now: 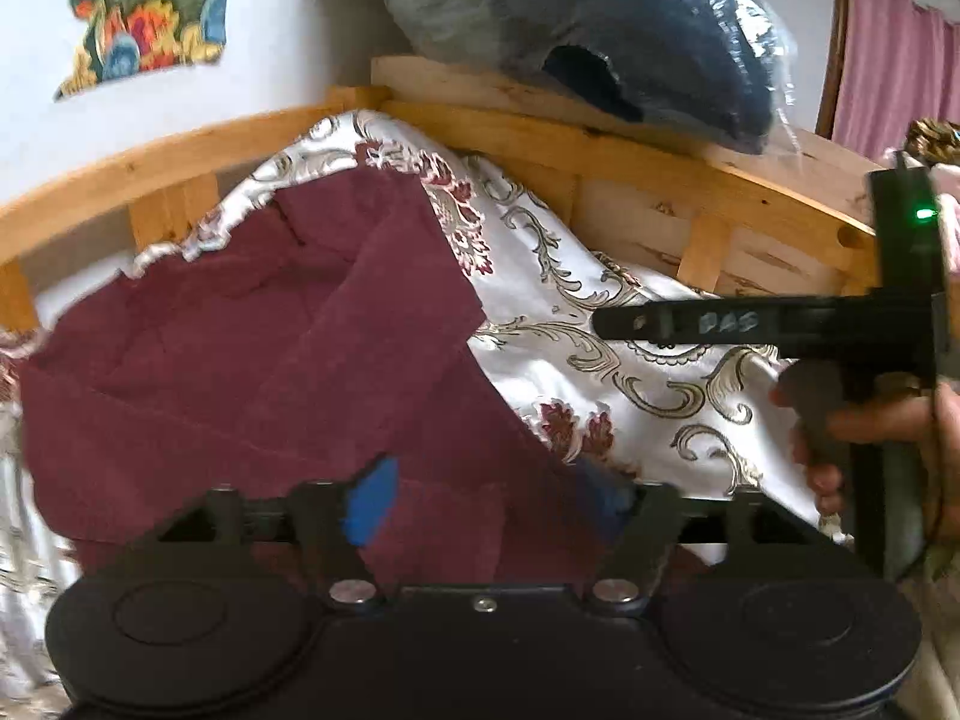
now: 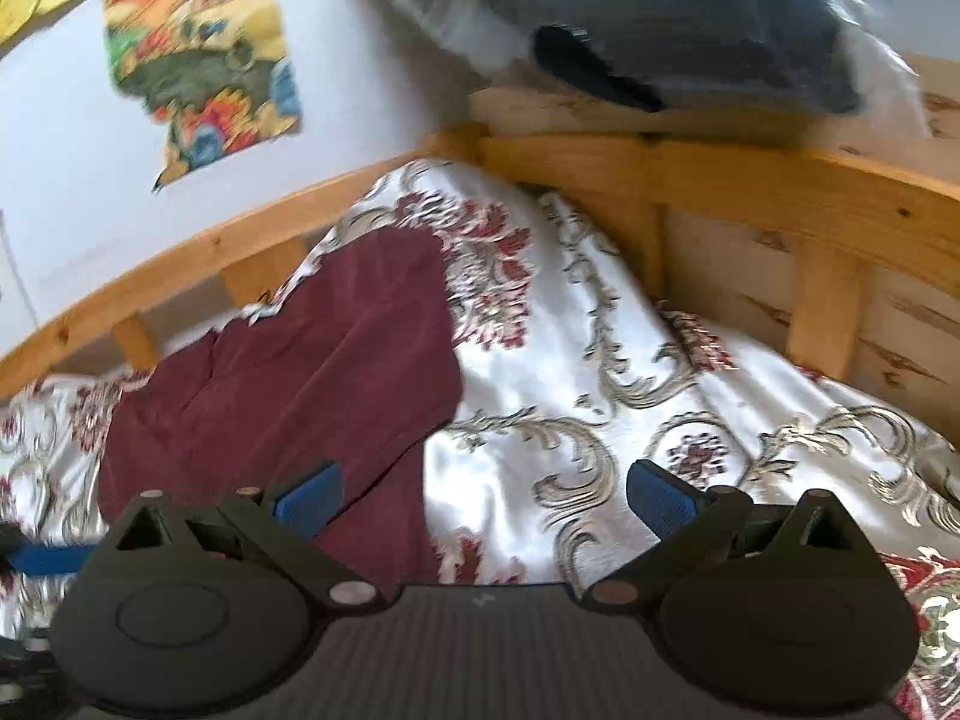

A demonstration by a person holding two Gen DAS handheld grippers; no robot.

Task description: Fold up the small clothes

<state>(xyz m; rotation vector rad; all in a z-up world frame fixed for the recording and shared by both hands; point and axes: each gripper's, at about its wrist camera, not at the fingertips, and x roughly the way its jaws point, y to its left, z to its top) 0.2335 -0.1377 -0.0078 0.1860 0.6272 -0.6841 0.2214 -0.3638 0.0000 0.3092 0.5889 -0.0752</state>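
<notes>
A maroon garment (image 1: 252,348) lies spread and partly folded on the white floral bedspread (image 1: 600,312). My left gripper (image 1: 486,498) is open right above its near edge, blue pads (image 1: 372,501) wide apart; the right pad is half hidden by cloth. In the right wrist view the garment (image 2: 312,372) lies to the left. My right gripper (image 2: 483,495) is open and empty, its left pad (image 2: 309,495) over the garment's right edge, its right pad (image 2: 660,501) over the bedspread (image 2: 600,372). The right gripper also shows in the left wrist view (image 1: 624,321), held by a hand at the right.
A wooden bed rail (image 1: 150,168) curves behind the bedspread, against a white wall with a colourful cloth (image 1: 144,6). A blue-grey bundle in clear plastic (image 1: 600,24) rests on the wooden ledge (image 1: 480,84). A pink curtain (image 1: 894,60) hangs at far right.
</notes>
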